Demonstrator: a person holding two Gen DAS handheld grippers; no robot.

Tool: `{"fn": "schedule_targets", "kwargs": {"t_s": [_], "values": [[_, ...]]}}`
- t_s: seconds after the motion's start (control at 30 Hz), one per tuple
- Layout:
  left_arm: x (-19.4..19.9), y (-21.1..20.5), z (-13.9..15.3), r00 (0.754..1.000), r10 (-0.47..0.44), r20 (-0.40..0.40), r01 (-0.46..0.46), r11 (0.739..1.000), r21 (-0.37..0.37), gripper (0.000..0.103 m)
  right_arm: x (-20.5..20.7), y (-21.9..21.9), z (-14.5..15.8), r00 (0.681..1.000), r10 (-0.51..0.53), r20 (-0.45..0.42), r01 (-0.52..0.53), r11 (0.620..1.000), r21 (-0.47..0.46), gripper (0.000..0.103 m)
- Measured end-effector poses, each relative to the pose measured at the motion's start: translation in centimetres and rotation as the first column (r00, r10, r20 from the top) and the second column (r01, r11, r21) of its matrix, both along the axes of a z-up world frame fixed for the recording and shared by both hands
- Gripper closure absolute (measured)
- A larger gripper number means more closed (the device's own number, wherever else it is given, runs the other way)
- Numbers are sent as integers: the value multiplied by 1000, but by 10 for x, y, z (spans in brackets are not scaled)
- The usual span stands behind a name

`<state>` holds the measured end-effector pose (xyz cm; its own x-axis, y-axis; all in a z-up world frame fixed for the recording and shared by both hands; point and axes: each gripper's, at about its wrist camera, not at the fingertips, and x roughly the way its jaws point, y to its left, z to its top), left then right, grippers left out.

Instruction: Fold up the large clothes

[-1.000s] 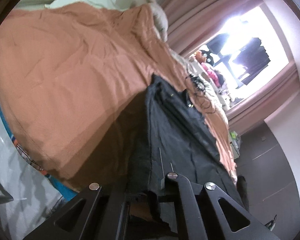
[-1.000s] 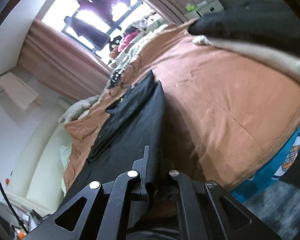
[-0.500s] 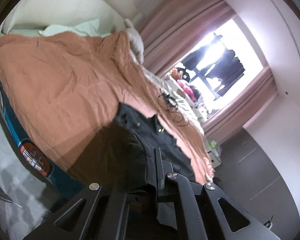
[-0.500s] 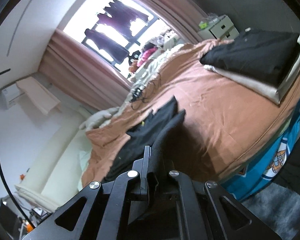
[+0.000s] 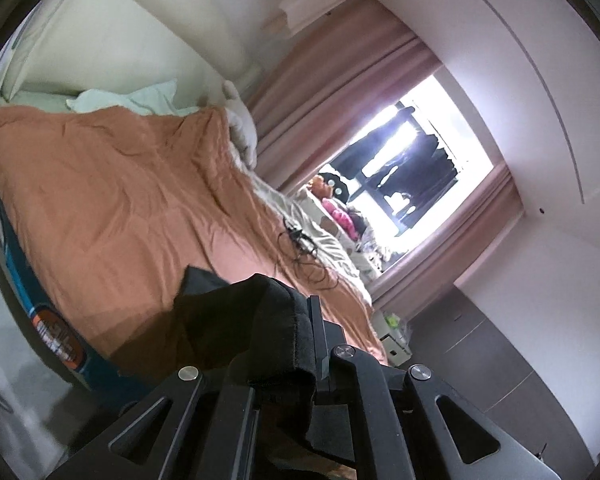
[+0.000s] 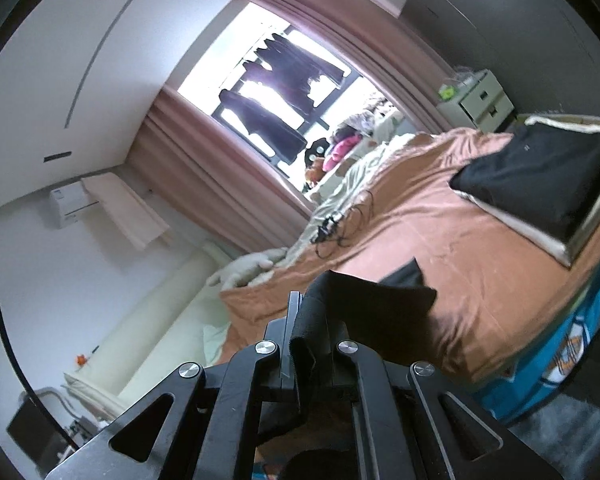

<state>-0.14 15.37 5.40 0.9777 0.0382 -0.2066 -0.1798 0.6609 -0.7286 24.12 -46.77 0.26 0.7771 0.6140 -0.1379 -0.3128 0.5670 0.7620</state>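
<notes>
A bed (image 6: 480,240) in orange cover bears folded clothes (image 6: 540,176) and cables (image 6: 336,228).

The right tool (image 6: 306,336) is clamped on a bunched edge of the black garment (image 6: 364,300), lifted above the bed's brown cover (image 6: 440,248). A folded stack, black clothing (image 6: 540,176) on a cream piece, sits at the bed's right end. A tangled black cable (image 6: 334,232) lies near the curtained window (image 6: 284,92).

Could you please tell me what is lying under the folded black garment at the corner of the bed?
The folded black garment rests on a folded cream piece, which lies on the orange bedspread. Only the cream piece's edges show; anything between them is covered.
</notes>
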Motion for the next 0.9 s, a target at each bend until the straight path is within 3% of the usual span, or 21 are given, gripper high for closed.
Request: {"fn": "schedule_targets", "kwargs": {"t_s": [0.3, 0.63, 0.9], "values": [[69, 29, 6, 1000, 1, -27, -1, 1000, -16, 101, 73, 20, 12, 1000, -5, -17, 5, 1000, -7, 99], [184, 61, 10, 997, -1, -81, 3, 999, 32, 101, 182, 54, 18, 999, -38, -39, 36, 998, -47, 99], [260, 83, -12, 987, -6, -162, 14, 999, 50, 101, 260, 82, 0, 995, -46, -89, 36, 993, -109, 99]]}}
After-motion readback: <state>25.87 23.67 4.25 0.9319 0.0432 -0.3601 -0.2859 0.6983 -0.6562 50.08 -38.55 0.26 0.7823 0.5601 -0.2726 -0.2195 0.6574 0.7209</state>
